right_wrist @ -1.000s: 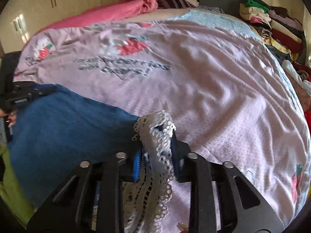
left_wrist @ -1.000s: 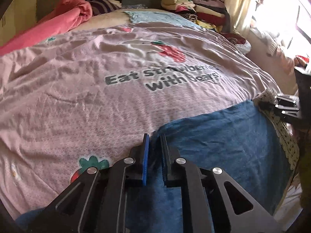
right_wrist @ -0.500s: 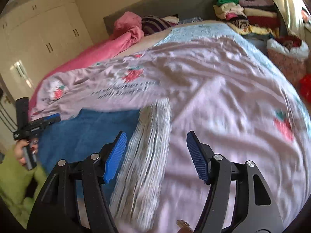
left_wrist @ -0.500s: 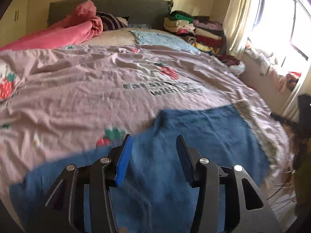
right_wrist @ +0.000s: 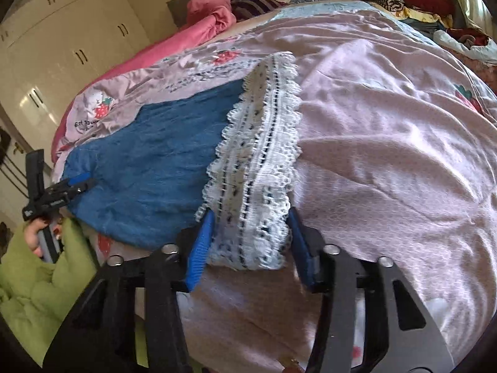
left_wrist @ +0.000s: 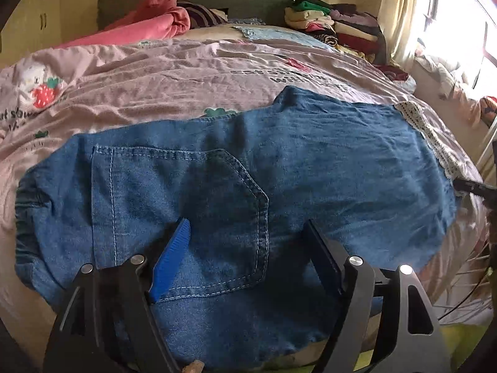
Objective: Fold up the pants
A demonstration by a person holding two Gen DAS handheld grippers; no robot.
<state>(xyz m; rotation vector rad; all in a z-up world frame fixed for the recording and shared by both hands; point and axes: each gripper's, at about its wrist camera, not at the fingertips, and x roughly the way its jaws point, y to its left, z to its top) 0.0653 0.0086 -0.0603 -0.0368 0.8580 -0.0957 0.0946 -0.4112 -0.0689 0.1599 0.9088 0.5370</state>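
Note:
Blue denim pants (left_wrist: 279, 161) lie flat across the near edge of the bed, back pocket (left_wrist: 186, 205) up, white lace hem (left_wrist: 428, 130) at the right end. My left gripper (left_wrist: 245, 233) is open and empty, just above the pocket. In the right wrist view the pants (right_wrist: 155, 155) stretch left and the lace hem (right_wrist: 257, 161) lies between the fingers of my right gripper (right_wrist: 251, 220), which is open and not clamping it. The left gripper (right_wrist: 74, 185) shows there at the waist end.
The pink strawberry-print duvet (left_wrist: 155, 87) covers the bed. A pink blanket (left_wrist: 149, 25) and stacked clothes (left_wrist: 335, 31) lie at the headboard. White wardrobes (right_wrist: 62, 46) stand at the left. A green sleeve (right_wrist: 40, 273) is at the bed's near edge.
Both grippers opened and let go of the pants, then drew back toward the near edge. The pants now lie spread flat on the duvet.

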